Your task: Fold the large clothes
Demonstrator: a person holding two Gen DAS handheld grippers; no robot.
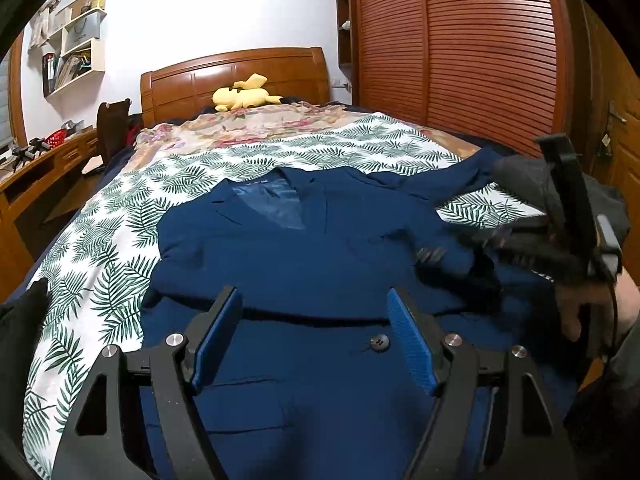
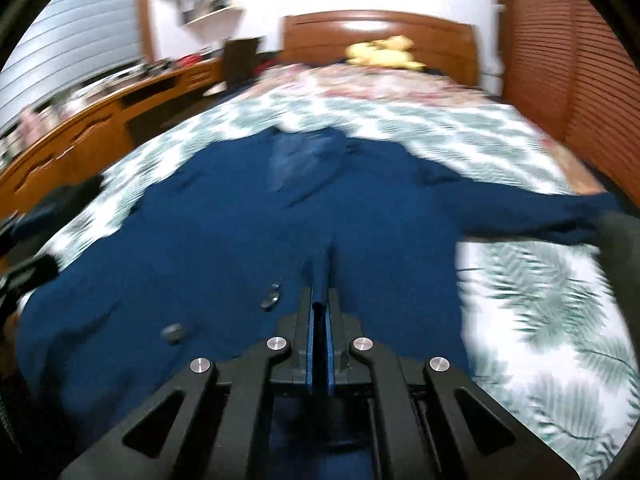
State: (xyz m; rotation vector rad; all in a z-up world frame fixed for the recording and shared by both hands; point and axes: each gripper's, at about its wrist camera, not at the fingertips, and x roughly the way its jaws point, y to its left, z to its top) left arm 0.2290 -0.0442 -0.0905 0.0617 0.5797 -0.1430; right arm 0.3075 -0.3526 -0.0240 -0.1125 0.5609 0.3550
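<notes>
1. I see the navy jacket (image 1: 304, 248) lying face up across the bed (image 1: 120, 240), on the white bedspread with the green leaf print, collar toward the wooden headboard (image 1: 236, 76).
2. My left gripper (image 1: 314, 340) hangs low over the jacket's lower front with its jaws spread wide. Nothing is between the blue pads (image 1: 412, 344); I can see bare cloth and a dark button (image 1: 379, 343) in the gap.
3. My right gripper (image 2: 320, 312) has its jaws pressed together on a raised ridge of the jacket's cloth near the front edge. The fold stands up between the pads and runs forward from them.
4. The right wrist view is smeared with blur, so I cannot make out fine detail there. Two dark buttons (image 2: 272, 300) show just left of the closed jaws.
5. From the right wrist view, one sleeve (image 2: 520, 216) stretches out to the right over the leaf print. From the left wrist view, that same side of the jacket is rumpled near the right gripper.
6. In the left wrist view a hand (image 1: 588, 308) holds the right gripper at the right edge, partly blurred.
7. A yellow plush toy (image 1: 244, 94) lies at the head of the bed, well apart from the jacket. A wooden wardrobe (image 1: 460, 48) with slatted doors stands to the right of the bed.
</notes>
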